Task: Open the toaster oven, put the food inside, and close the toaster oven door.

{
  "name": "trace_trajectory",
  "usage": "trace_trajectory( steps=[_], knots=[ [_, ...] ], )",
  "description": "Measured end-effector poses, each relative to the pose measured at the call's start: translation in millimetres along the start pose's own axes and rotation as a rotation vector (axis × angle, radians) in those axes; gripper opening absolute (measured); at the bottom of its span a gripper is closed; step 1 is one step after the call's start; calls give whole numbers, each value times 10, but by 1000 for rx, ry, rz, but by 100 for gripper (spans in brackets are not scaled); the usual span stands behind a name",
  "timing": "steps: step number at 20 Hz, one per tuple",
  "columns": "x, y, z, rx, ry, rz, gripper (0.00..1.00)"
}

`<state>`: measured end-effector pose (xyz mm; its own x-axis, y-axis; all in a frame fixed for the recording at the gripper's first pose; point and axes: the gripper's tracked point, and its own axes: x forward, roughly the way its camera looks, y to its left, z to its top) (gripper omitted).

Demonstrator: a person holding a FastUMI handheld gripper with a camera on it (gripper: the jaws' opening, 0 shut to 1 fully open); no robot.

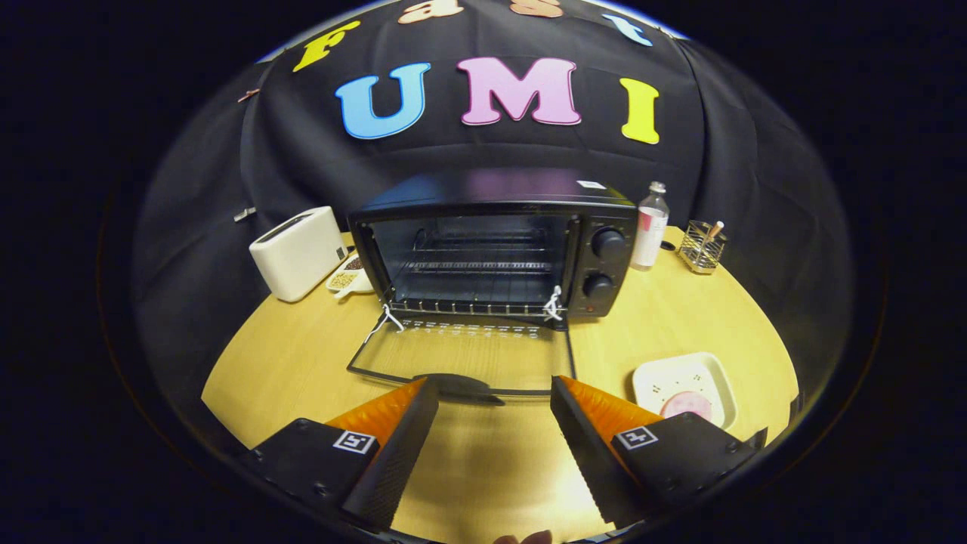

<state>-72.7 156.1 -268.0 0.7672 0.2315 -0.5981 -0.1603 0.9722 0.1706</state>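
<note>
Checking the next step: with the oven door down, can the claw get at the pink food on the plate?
Probably yes: the claw is open and empty, and the food lies uncovered on its plate just beside the right finger.

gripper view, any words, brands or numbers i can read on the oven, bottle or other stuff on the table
Oven top sticker: too small to read.
Bottle label: blurred, unreadable.
Knobs: no legible markings.
Gripper, open at the handle of the lowered door: square code markers, no words.

One toaster oven (495, 249), one toaster (298, 253), one bottle (650, 227) — two plates (718, 378)
</note>
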Motion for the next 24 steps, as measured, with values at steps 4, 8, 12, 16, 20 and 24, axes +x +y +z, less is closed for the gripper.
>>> trace_trajectory(
  steps=[4,8,12,16,20,24],
  knots=[
    [-294,-739,-25,-10,77,-1,99],
    [-447,-1562,-239,-20,217,-15,99],
    [-337,-2232,-415,-27,346,-17,99],
    [-118,-2704,-530,-3,475,-7,100],
    [163,-2965,-644,116,594,-3,98],
    [374,-3029,-776,110,683,35,84]
  ],
)
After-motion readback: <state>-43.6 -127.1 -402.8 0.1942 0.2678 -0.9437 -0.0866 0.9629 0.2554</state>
